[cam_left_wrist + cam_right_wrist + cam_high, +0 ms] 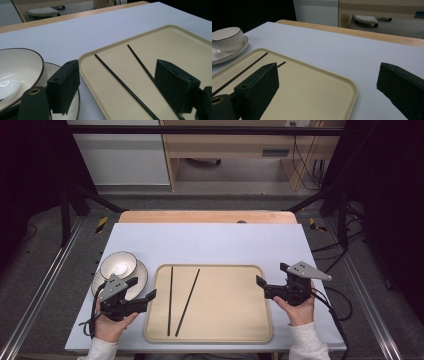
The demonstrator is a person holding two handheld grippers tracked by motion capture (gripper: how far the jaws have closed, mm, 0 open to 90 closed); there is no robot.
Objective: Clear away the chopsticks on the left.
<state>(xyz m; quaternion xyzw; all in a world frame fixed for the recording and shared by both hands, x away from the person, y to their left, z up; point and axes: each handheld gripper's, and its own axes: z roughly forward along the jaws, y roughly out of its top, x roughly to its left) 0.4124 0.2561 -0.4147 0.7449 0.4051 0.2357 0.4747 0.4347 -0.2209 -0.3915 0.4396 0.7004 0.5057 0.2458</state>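
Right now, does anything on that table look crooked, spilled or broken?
Only the chopsticks on the beige tray: they splay apart at the far ends instead of lying parallel. The bowl sits neatly on its plate; nothing spilled or broken.

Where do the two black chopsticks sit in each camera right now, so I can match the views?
High view: chopsticks lie on the left half of the tray, splaying apart toward the far end.
Left gripper view: chopsticks run between the open jaws, from tray centre to bottom right.
Right gripper view: chopsticks at left, partly behind the left jaw.
Shared landmark: the bowl, beyond the tray's left edge.
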